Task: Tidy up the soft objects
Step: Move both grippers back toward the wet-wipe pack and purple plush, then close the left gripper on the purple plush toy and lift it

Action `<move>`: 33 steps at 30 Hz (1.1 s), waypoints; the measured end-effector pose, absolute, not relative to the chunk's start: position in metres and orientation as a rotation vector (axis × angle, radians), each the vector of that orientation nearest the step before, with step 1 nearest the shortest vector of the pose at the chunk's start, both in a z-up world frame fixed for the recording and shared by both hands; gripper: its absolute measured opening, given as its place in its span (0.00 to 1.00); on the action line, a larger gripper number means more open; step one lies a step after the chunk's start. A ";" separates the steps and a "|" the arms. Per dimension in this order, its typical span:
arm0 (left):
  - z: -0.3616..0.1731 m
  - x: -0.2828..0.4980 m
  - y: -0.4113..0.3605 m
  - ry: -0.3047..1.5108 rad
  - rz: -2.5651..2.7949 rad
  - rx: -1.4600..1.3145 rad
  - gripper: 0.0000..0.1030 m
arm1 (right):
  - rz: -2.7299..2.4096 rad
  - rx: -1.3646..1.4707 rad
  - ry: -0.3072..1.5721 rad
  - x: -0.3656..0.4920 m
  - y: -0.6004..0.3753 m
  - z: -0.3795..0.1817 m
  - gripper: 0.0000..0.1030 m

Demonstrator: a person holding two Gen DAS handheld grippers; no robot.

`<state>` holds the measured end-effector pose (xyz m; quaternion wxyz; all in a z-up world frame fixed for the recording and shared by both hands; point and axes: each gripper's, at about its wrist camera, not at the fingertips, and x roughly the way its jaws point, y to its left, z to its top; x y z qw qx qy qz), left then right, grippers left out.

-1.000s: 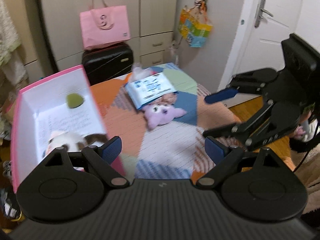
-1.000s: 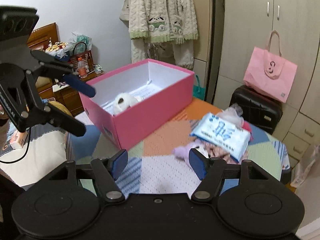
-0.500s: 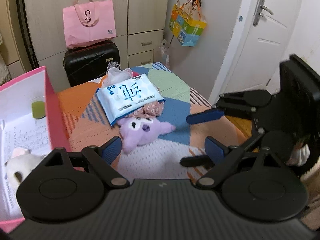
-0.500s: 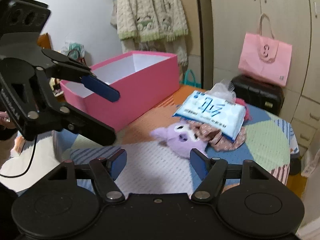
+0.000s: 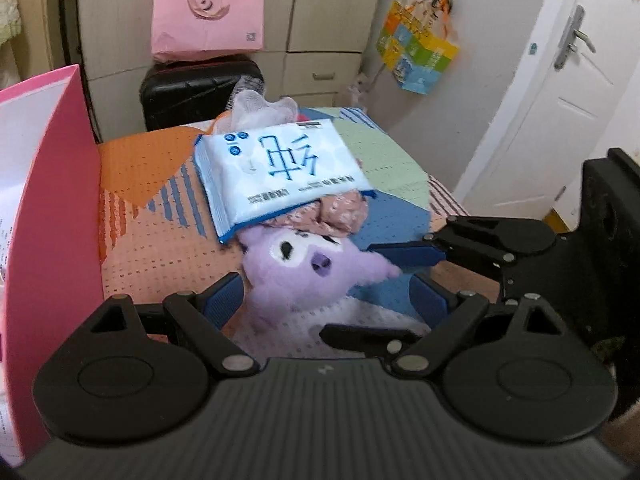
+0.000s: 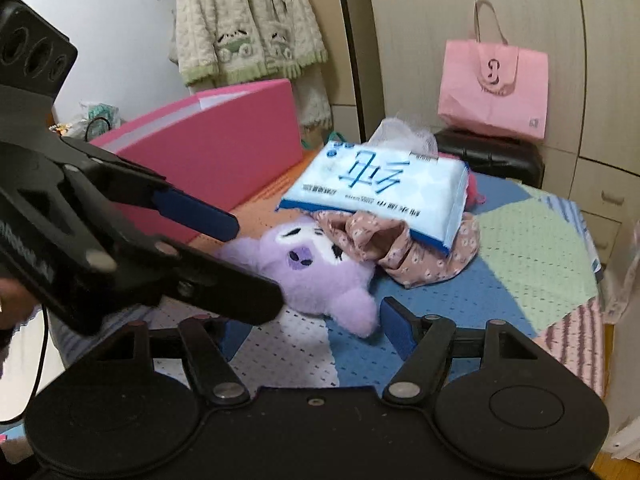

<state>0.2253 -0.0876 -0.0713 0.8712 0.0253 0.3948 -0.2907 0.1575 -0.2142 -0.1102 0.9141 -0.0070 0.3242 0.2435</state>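
Observation:
A purple plush toy (image 5: 304, 272) lies on the patchwork-covered table (image 5: 160, 236), its head tucked under a floral pink cloth (image 5: 340, 212) and a blue-and-white tissue pack (image 5: 276, 172). My left gripper (image 5: 328, 300) is open, its fingers either side of the plush's near end. My right gripper (image 6: 312, 328) is open and close to the plush (image 6: 316, 268) from the other side; it shows at the right of the left wrist view (image 5: 400, 292). The pink box (image 6: 208, 152) stands open on the left.
A white mesh item (image 5: 260, 108) lies behind the tissue pack. A black suitcase (image 5: 192, 92) with a pink bag (image 5: 208, 12) on it stands beyond the table. A white door (image 5: 560, 100) is at the right.
Both grippers have swung away from the pink box and moved in low toward the purple plush, which now sits between their open fingers.

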 end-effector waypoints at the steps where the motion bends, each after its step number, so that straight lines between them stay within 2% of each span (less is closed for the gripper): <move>1: -0.073 0.227 -0.088 0.809 -0.588 0.049 0.88 | 0.501 -0.023 0.669 0.160 -0.212 -0.111 0.72; 7: -0.081 0.236 -0.091 0.747 -0.506 0.045 0.88 | 0.499 -0.034 0.684 0.175 -0.204 -0.114 0.73; 16: -0.094 0.244 -0.086 0.775 -0.471 -0.012 0.84 | 0.510 -0.117 0.665 0.178 -0.196 -0.117 0.77; 20: -0.097 0.247 -0.086 0.817 -0.515 -0.063 0.62 | 0.512 -0.117 0.661 0.179 -0.195 -0.117 0.77; 21: -0.098 0.247 -0.086 0.826 -0.526 -0.075 0.59 | 0.511 -0.115 0.660 0.179 -0.195 -0.118 0.76; 22: -0.099 0.246 -0.087 0.829 -0.527 -0.078 0.59 | 0.506 -0.116 0.658 0.179 -0.194 -0.118 0.70; 25: -0.100 0.244 -0.088 0.840 -0.523 -0.086 0.57 | 0.487 -0.126 0.650 0.176 -0.193 -0.117 0.66; 33: -0.095 0.228 -0.085 0.872 -0.498 -0.091 0.57 | 0.486 -0.105 0.662 0.163 -0.187 -0.114 0.64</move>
